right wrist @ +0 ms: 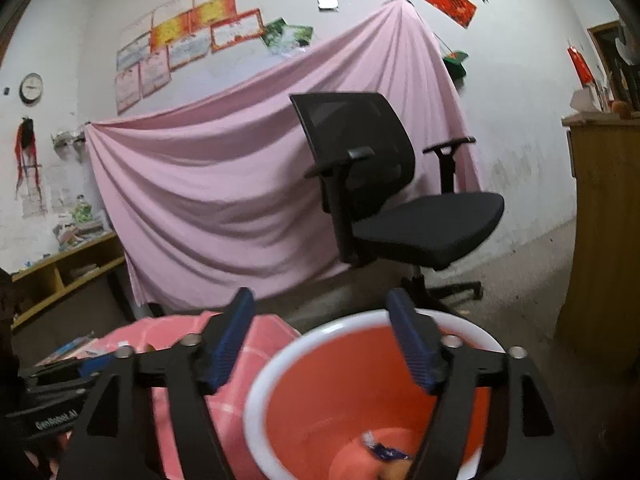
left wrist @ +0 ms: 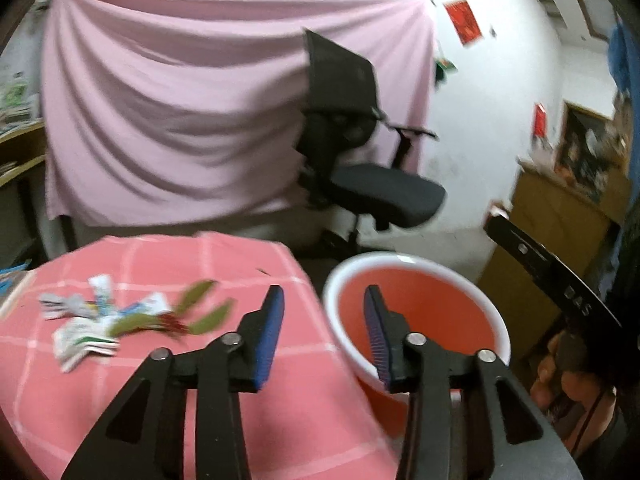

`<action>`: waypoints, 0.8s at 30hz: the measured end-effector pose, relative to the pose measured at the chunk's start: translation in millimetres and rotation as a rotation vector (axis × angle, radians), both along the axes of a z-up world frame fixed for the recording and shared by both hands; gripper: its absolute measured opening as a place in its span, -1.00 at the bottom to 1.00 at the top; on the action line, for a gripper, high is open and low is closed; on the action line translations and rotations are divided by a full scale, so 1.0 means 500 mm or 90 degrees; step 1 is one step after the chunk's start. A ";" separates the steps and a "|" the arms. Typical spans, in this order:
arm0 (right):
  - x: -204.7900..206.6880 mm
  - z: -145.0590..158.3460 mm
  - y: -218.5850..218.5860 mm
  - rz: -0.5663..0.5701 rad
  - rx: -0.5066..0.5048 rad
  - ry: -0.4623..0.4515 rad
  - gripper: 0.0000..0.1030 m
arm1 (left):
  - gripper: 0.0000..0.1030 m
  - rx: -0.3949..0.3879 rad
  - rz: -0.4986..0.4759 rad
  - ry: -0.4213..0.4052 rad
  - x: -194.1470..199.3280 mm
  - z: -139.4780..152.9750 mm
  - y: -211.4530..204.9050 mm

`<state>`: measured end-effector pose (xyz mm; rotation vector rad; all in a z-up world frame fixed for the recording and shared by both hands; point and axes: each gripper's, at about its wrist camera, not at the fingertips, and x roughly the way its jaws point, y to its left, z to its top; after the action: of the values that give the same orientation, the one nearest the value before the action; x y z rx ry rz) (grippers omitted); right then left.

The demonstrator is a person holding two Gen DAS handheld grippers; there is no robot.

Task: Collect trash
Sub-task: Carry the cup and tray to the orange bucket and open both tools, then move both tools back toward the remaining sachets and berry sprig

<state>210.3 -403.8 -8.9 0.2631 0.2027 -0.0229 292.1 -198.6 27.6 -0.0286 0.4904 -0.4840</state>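
The orange bucket point(right wrist: 320, 408) with a white rim stands just beside the table; a crumpled blue-and-white wrapper point(right wrist: 384, 450) lies at its bottom; the rest of the trash point(left wrist: 120, 320), a blurred heap of white packets and green leaf-like scraps, sits on the pink checked tablecloth point(left wrist: 200, 380); the left gripper point(left wrist: 324, 336) hovers over the table edge, jaws apart and empty; the right gripper point(right wrist: 320, 340) hangs above the bucket, jaws wide, nothing between them; a black office chair point(right wrist: 392, 200) stands behind, before a pink sheet point(right wrist: 220, 200).
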 end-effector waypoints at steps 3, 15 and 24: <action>0.000 0.019 0.030 0.010 -0.004 -0.030 0.52 | -0.26 -0.014 0.044 -0.026 -0.012 0.018 0.056; -0.002 0.072 0.196 0.062 -0.066 -0.148 1.00 | 0.92 -0.053 0.216 -0.174 -0.092 0.055 0.269; 0.003 0.068 0.296 0.106 -0.131 -0.173 1.00 | 0.95 -0.055 0.286 -0.215 -0.114 0.020 0.375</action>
<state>211.9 -255.6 25.1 0.0422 -0.0486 0.1562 234.9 -10.9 37.6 -0.1353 0.1217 -0.0643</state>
